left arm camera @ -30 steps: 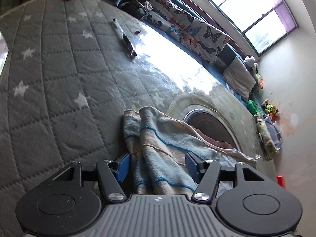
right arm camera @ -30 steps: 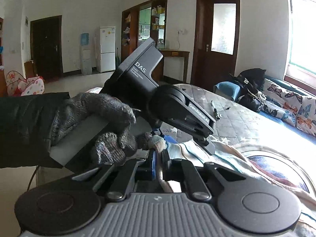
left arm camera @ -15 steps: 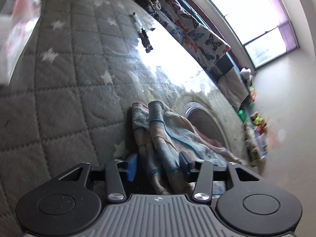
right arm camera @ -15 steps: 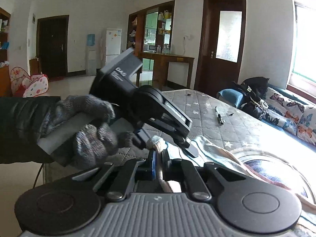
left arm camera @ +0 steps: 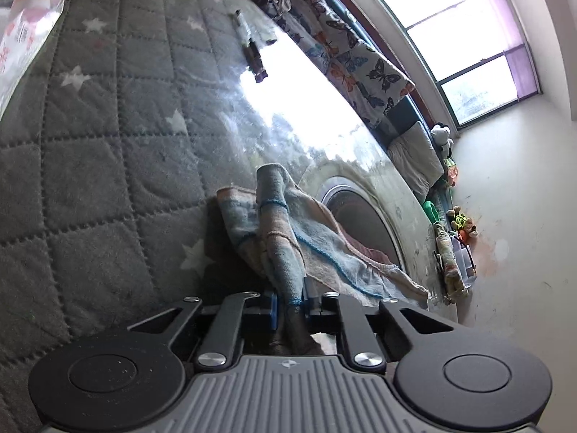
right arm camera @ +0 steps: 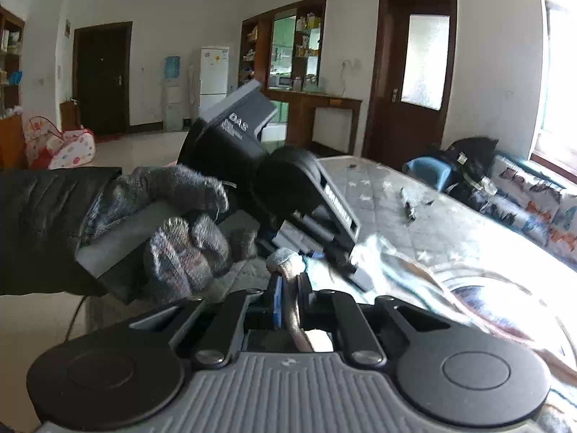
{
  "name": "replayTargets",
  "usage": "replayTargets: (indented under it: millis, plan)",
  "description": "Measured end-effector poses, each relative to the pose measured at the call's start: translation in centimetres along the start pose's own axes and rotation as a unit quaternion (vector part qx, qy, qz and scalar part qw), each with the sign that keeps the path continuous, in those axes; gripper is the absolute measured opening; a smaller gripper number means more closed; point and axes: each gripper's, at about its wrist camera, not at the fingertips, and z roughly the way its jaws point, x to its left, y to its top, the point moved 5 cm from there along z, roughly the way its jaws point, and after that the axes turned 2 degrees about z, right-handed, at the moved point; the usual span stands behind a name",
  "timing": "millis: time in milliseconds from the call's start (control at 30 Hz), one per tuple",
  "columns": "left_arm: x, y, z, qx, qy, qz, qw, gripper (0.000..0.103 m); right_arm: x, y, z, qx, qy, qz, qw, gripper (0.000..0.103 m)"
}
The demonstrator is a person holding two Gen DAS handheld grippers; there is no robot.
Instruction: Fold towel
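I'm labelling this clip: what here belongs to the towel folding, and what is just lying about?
Part of the job:
towel
left tool, shut on the towel
right tool, shut on the towel

Lying about:
pen on the quilted cover
butterfly cushions
soft toys

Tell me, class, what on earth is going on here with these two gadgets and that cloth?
A person in knitted gloves holds a two-finger gripper in each hand and is folding a striped towel on a quilted, star-patterned mattress. The left gripper is shut on a bunched edge of the towel, and the right gripper pinches another bit beside it. The gloved left hand shows in the right camera. The towel is rumpled, not yet folded flat.
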Motion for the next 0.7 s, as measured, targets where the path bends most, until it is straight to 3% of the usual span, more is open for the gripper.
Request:
replayTargets:
  millis: [67,133,200,267,400,567,700]
  plan:
    - [-0.7,0.1,-0.3,-0.005,0.001,0.012,0.9999,0.012,-1.3,-0.5,-0.5,0.004,-0.011,0.016,1.0,0.026]
    - [-1.3,0.3,-0.6,-0.01,0.001,0.024,0.9997,0.012,-2.7,-0.9,-0.9,0.007,-0.023,0.031,0.999,0.029]
    - [-2.3,0.3,-1.0,-0.013,0.002,0.036,0.9993,0.011,-4.0,-1.4,-1.4,0.011,-0.034,0.047,0.998,0.045]
    - [-3.5,0.3,-1.3,-0.016,0.0,0.047,0.9988,0.011,-5.4,-1.8,-1.8,0.014,-0.046,0.063,0.997,0.047]
    - [-6.7,0.1,-1.6,-0.02,-0.009,0.07,0.9973,0.011,-8.4,-3.5,-2.4,0.029,-0.065,0.105,0.992,0.063]
    - [-11.0,-0.1,-1.1,-0.019,-0.015,0.087,0.9959,0.011,-11.6,-6.4,-2.5,0.058,-0.078,0.162,0.982,0.064]
    - [-14.7,-0.3,0.0,-0.016,-0.016,0.094,0.9954,0.011,-11.8,-8.6,-3.5,0.063,-0.058,0.183,0.979,0.068]
